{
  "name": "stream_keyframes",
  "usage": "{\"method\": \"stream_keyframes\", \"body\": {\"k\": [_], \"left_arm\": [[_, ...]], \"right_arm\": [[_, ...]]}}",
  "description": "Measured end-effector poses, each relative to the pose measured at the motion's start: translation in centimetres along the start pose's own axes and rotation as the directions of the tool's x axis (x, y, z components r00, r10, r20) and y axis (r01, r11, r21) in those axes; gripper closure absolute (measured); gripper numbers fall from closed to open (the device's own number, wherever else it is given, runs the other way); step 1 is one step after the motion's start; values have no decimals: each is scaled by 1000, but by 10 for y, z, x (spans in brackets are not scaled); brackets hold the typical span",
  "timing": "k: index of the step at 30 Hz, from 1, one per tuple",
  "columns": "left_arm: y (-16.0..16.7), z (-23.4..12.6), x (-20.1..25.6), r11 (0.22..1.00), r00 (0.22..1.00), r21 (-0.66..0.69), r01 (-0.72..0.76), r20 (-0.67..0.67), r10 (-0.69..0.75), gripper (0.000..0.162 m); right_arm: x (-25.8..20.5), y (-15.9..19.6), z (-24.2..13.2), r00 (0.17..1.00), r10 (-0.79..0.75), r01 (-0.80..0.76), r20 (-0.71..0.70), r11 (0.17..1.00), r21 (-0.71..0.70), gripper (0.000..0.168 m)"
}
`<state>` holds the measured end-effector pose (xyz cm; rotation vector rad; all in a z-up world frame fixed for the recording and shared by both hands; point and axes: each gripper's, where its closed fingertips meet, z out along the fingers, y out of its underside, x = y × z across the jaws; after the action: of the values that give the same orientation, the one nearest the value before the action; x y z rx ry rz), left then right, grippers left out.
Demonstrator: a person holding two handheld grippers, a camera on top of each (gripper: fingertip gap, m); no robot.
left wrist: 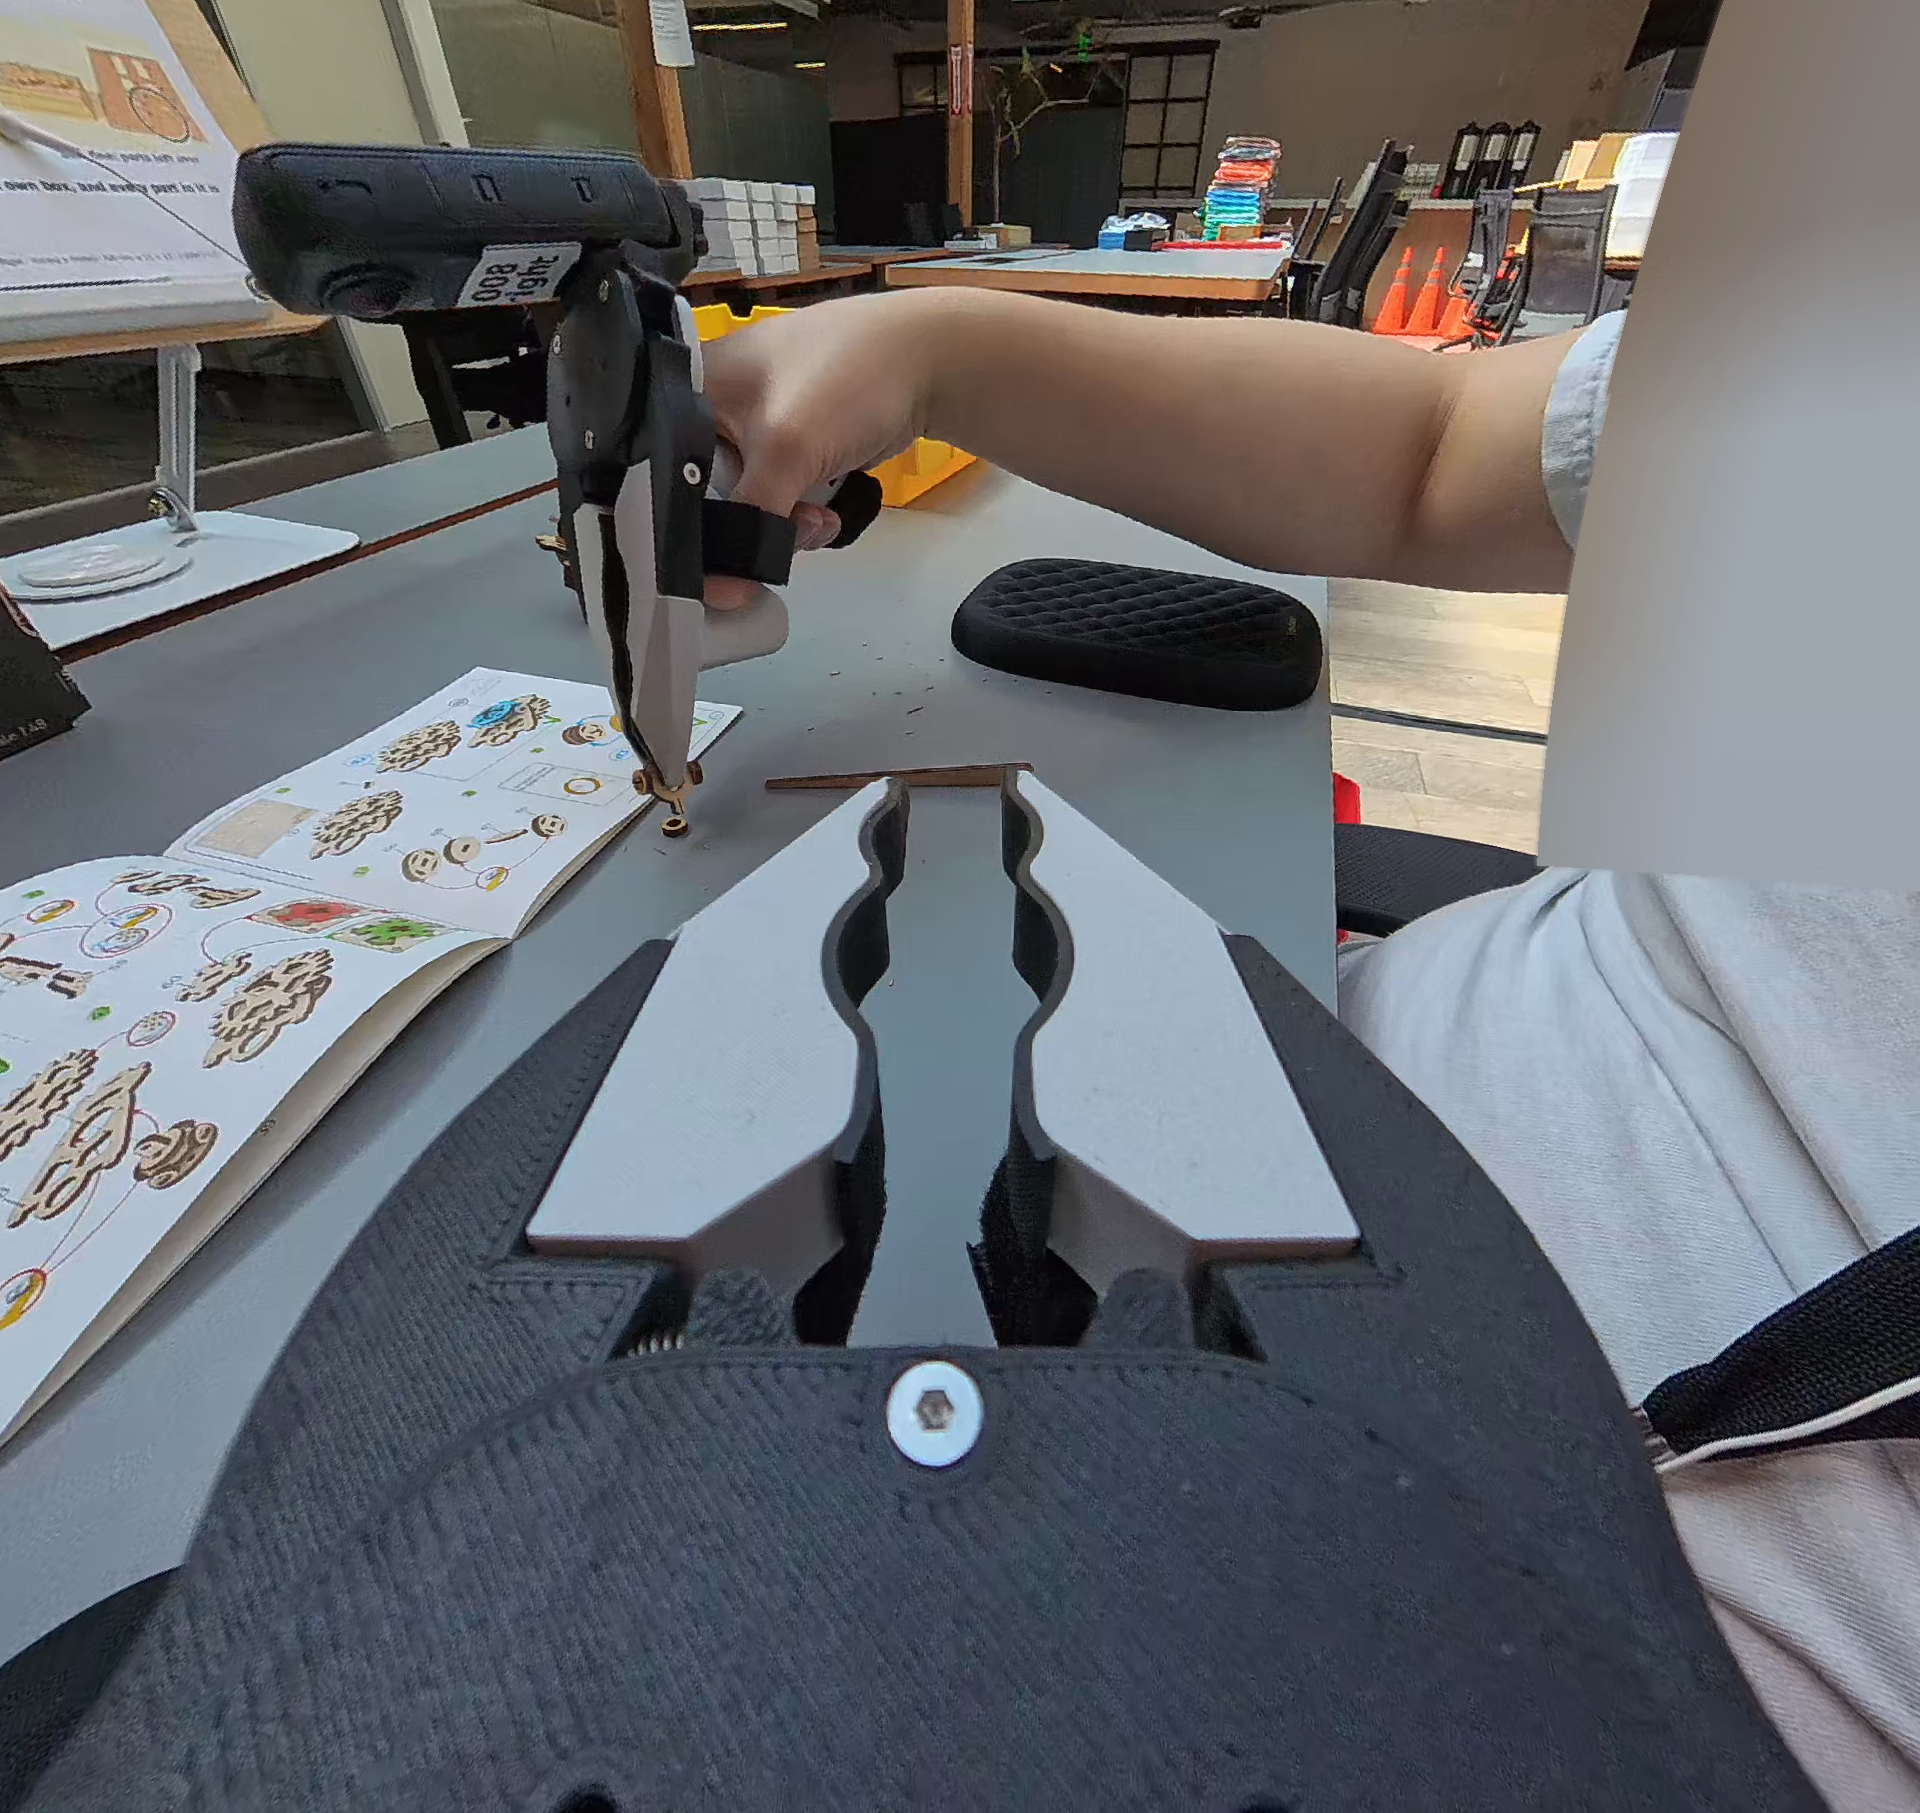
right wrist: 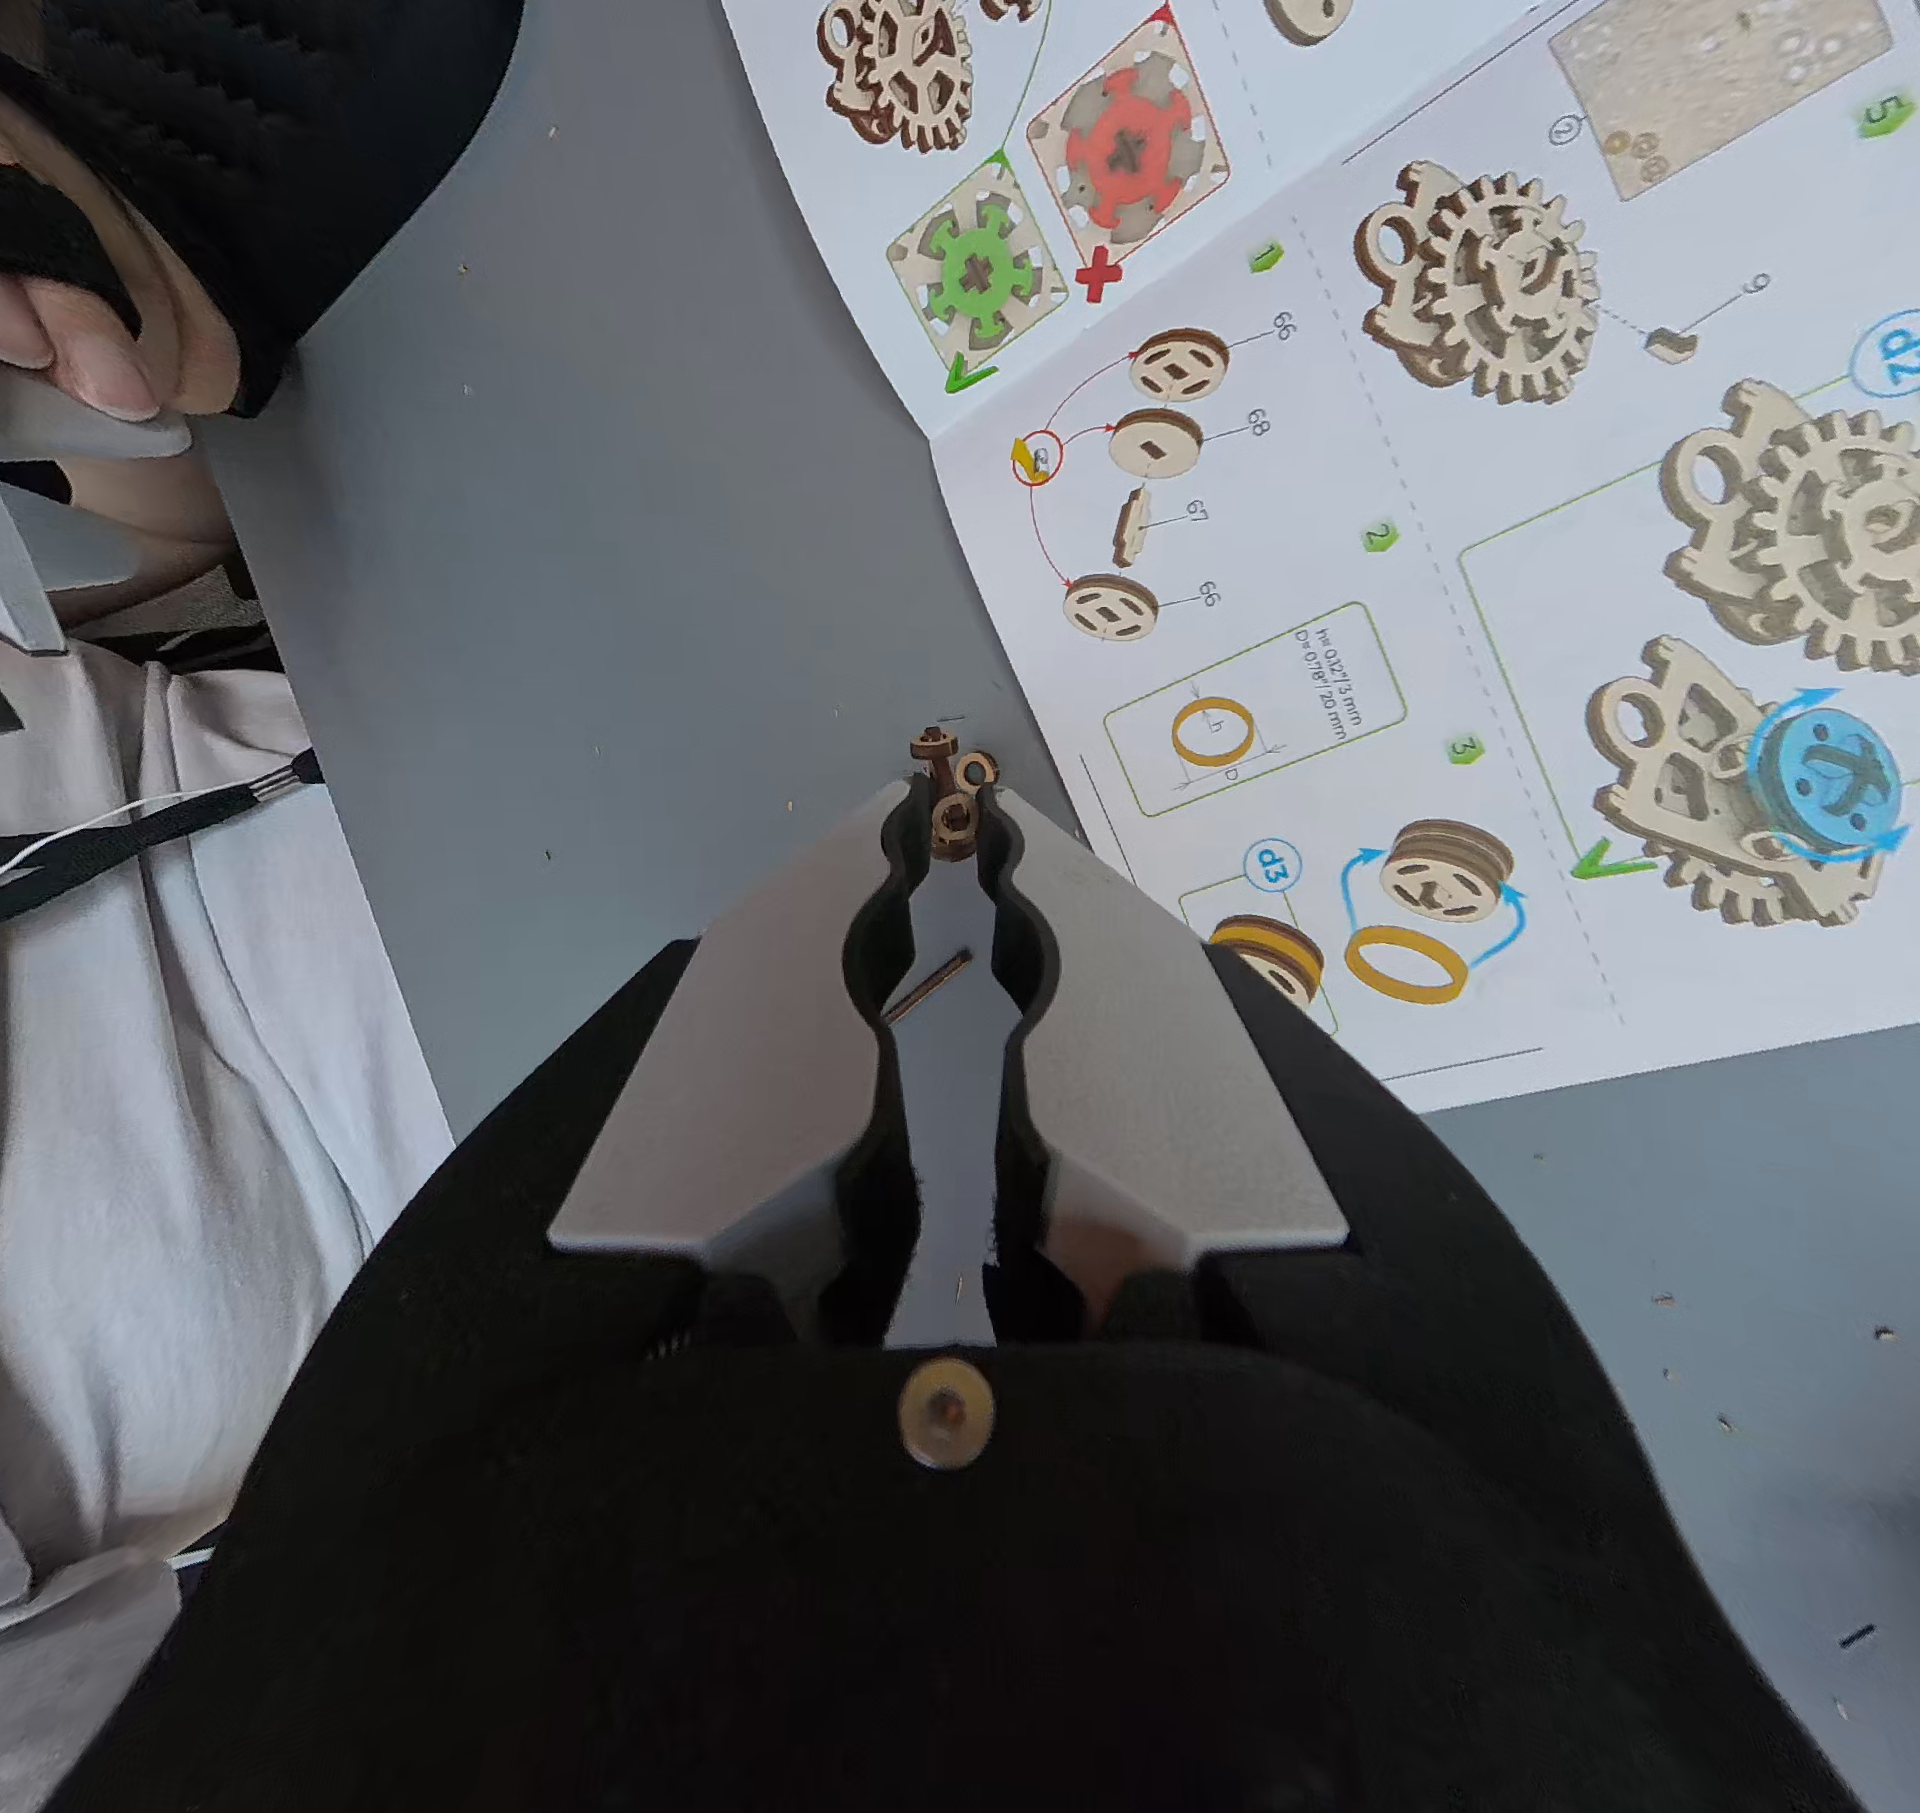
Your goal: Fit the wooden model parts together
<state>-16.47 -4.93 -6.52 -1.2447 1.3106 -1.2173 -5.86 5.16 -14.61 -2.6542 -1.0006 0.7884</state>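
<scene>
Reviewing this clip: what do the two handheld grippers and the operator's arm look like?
Both grippers, left and right, have light grey wedge fingers with wavy black inner pads on a textured black body with a silver hex screw. The right carries a black camera and white sticker. The person wears a short pale grey sleeve.

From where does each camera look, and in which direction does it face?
Left wrist view: sits on the left gripper, faces level across the grey table; shows the right gripper, the person's hand, forearm and torso.
Right wrist view: sits on the right gripper, faces down at the table; shows fingertips and shirt at the left edge.
Shared: the instruction booklet, the small wooden assembly in the right gripper, the black pad.
</scene>
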Motion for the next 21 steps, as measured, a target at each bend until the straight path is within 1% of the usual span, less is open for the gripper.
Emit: {"method": "stream_keyframes", "body": {"k": [2, 13, 18, 21], "left_arm": [[-1, -1, 0, 1000, 1000, 6, 5, 0, -5, 147], [0, 0, 0, 1000, 1000, -1, 0, -4, 0, 147], [1, 0, 0, 1000, 1000, -4, 0, -2, -1, 147], [1, 0, 0, 1000, 1000, -5, -1, -1, 0, 147]], "right_arm": [[5, 1, 2, 1000, -5, 5, -28, 1000, -17, 163], [10, 2, 5, 998, -10, 7, -57, 999, -44, 163], [6, 4, 7, 991, -76, 65, -106, 993, -99, 162], [5, 3, 7, 974, -145, 120, -175, 982, -143, 162]]}}
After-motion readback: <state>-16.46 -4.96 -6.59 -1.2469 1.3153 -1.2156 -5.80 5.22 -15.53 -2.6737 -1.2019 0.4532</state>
